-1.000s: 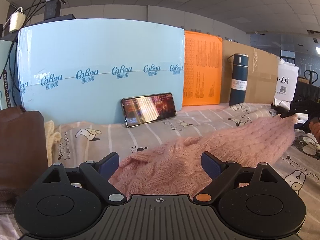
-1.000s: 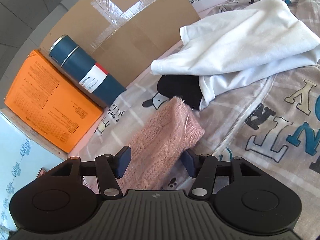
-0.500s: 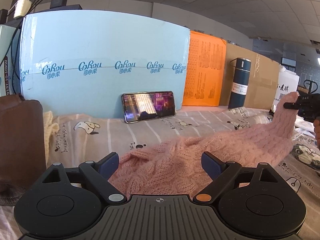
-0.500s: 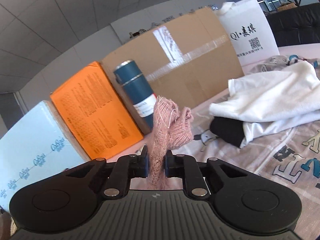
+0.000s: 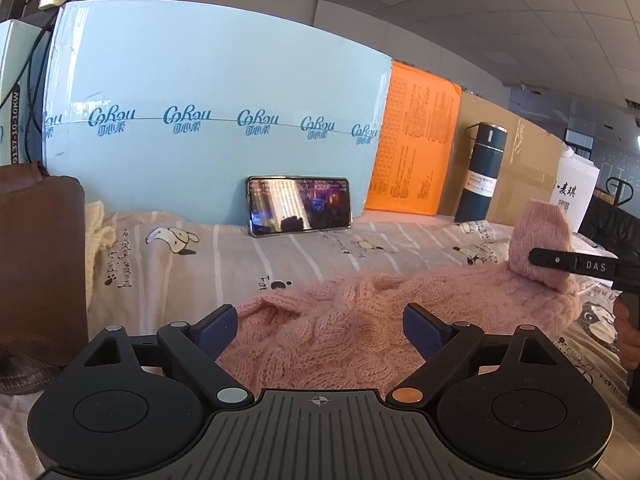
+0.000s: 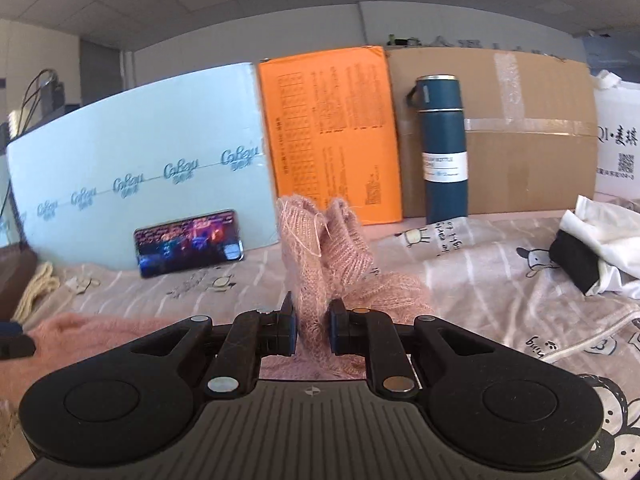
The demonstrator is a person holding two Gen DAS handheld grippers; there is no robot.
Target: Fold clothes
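Observation:
A pink cable-knit sweater [image 5: 360,352] lies on the cartoon-print sheet [image 5: 280,264]. My left gripper [image 5: 320,326] hovers over its near part, open, both pads clear of the knit. At the right, the sleeve cuff [image 5: 540,228] is raised off the sheet by my right gripper [image 5: 560,261]. In the right wrist view the right gripper [image 6: 313,322] pinches that sleeve [image 6: 320,240], which stands up between the pads. Its jaws are opening very slightly, but the knit is still pressed between them.
A phone [image 5: 299,205] leans on a light blue board [image 5: 220,120]. An orange box [image 5: 416,148], a dark blue flask [image 5: 482,176] and a cardboard box [image 6: 520,128] line the back. White [image 6: 604,240] and black [image 6: 576,256] garments lie right. A brown bag [image 5: 36,260] stands left.
The right gripper closed on the sleeve cuff, lifted it off the sheet, rolled upright and carried it leftward over the sweater. The left gripper stayed open and hardly moved.

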